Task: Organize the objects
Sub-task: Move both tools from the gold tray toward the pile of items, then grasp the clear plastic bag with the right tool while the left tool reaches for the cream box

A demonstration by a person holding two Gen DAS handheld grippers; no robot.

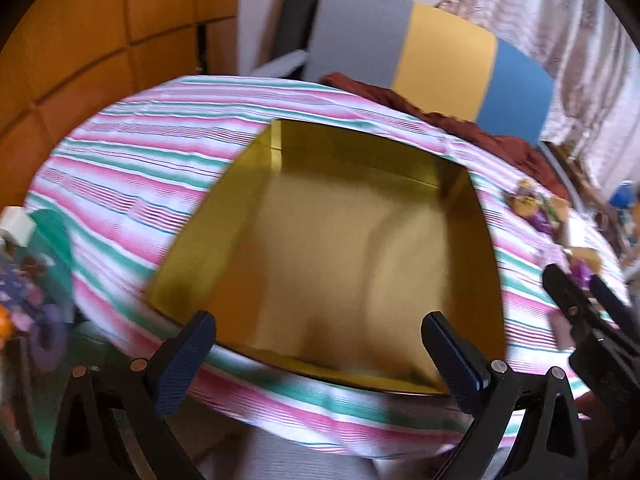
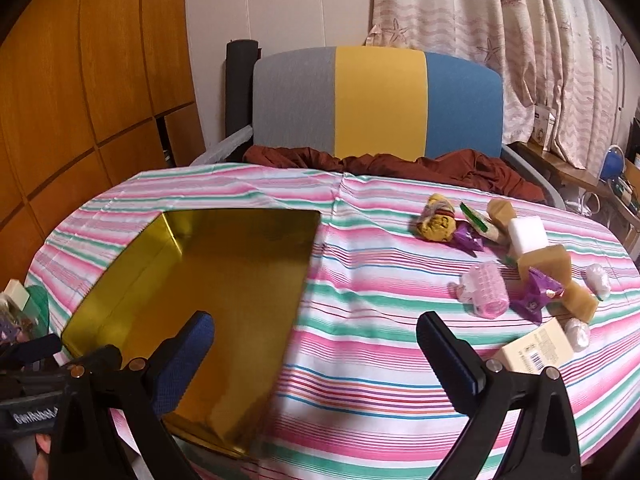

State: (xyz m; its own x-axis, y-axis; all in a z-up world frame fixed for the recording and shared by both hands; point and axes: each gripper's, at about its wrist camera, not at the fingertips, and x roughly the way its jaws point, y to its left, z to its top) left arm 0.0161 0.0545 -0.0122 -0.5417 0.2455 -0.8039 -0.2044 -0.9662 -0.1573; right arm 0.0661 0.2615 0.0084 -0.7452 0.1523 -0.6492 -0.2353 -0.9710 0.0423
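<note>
1. Container: a shallow rectangular gold-coloured metal tin (image 2: pixel 192 280) lies open and empty on the round table under a pink, green and white striped cloth (image 2: pixel 360 380), toward the table's left side.
2. Objects to organize: a loose cluster sits well apart from the tin at the table's right, including a yellow knitted bundle (image 2: pixel 438 224), a white foam cube (image 2: pixel 528 236), tan soap-like blocks (image 2: pixel 548 262), a pink ribbed hair roller (image 2: pixel 488 294), purple crinkled wrappers (image 2: pixel 534 294) and a cream carton with a barcode (image 2: pixel 532 346).
3. Left gripper (image 1: pixel 318 346): fingers spread wide with nothing between them, hovering over the near edge of the tin and tilted down into it.
4. Right gripper (image 2: pixel 314 346): likewise spread wide and empty, poised above the cloth between the tin and the cluster.
5. Step in hand: judged to be the outset, since no item has yet reached the tin.
6. Next move: probably the right gripper should swing rightward to the nearest item, perhaps the roller or carton, straddle it, and close before carrying it across.
</note>
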